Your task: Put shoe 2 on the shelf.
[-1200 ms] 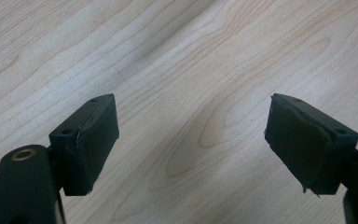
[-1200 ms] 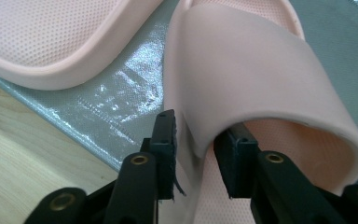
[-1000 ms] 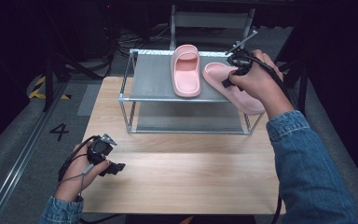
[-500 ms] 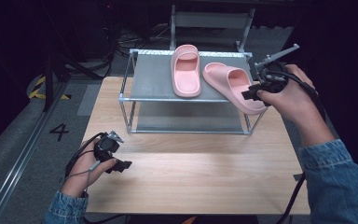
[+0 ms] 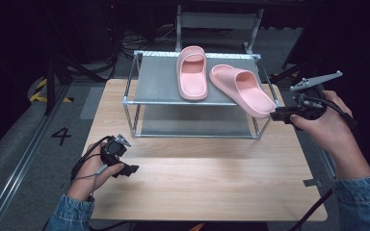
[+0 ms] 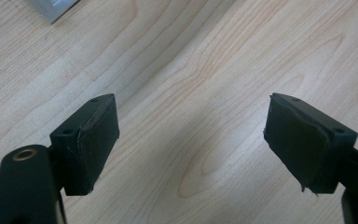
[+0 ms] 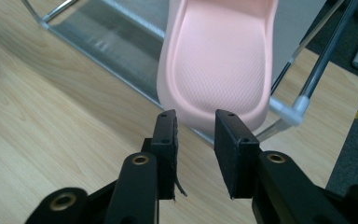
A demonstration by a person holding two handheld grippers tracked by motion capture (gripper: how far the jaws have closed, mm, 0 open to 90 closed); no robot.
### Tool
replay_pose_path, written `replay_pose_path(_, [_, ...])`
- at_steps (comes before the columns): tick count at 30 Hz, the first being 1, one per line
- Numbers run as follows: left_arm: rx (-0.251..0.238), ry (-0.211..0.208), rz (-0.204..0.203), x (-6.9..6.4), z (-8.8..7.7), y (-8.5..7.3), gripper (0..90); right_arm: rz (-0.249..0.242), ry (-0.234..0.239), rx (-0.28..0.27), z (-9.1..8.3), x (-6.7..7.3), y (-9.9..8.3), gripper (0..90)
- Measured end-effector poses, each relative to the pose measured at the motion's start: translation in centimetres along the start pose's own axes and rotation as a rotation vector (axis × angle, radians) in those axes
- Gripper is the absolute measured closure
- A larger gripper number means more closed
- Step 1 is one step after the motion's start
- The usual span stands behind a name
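Left gripper [image 5: 125, 168] is held low over the wooden table [image 5: 197, 183], near its left front corner; jaws are spread wide, nothing between them.

Metal rack [image 5: 164, 102] stands at the table's far side. Two pink slippers are set on its top shelf: the left slipper [image 5: 192, 72] lies straight, the right slipper [image 5: 241, 89] lies askew, its heel hanging over the rack's front right corner.

Right gripper [image 7: 196, 135] is held just before that heel; jaws have just been closing, part open, nothing pinched.

Risk, judged: a nudge from the jaws could tip the overhanging slipper off the shelf, since the heel is unsupported.
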State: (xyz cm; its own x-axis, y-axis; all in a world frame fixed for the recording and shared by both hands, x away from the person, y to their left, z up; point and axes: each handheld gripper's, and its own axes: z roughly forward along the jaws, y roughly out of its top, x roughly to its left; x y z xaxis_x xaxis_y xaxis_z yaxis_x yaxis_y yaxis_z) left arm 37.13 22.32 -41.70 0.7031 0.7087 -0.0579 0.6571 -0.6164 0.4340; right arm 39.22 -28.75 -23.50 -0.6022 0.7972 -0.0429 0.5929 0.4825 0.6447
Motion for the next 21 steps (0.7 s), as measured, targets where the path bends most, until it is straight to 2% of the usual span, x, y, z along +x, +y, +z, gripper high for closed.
replay_pose_path(3, [-0.004,0.005,0.004,0.0,0.0,-0.1,18.5,0.004,0.004,0.003,0.4,-0.1,-0.9,74.4])
replay_pose_path(6, [-0.003,0.005,0.0,0.0,0.1,-0.1,18.7,0.033,0.012,0.018,0.9,-0.5,-1.6,78.4])
replay_pose_path(11, [0.001,0.001,-0.007,0.0,0.2,-0.1,18.8,0.043,-0.019,0.047,1.8,-1.2,-2.0,87.1])
replay_pose_path(13, [0.002,0.0,-0.008,0.0,0.2,-0.1,18.8,0.046,-0.018,0.057,2.1,-1.4,-2.1,89.7])
replay_pose_path(21, [0.004,-0.004,-0.001,0.0,0.3,-0.2,19.0,0.045,-0.009,0.048,3.3,-1.5,-1.8,90.0])
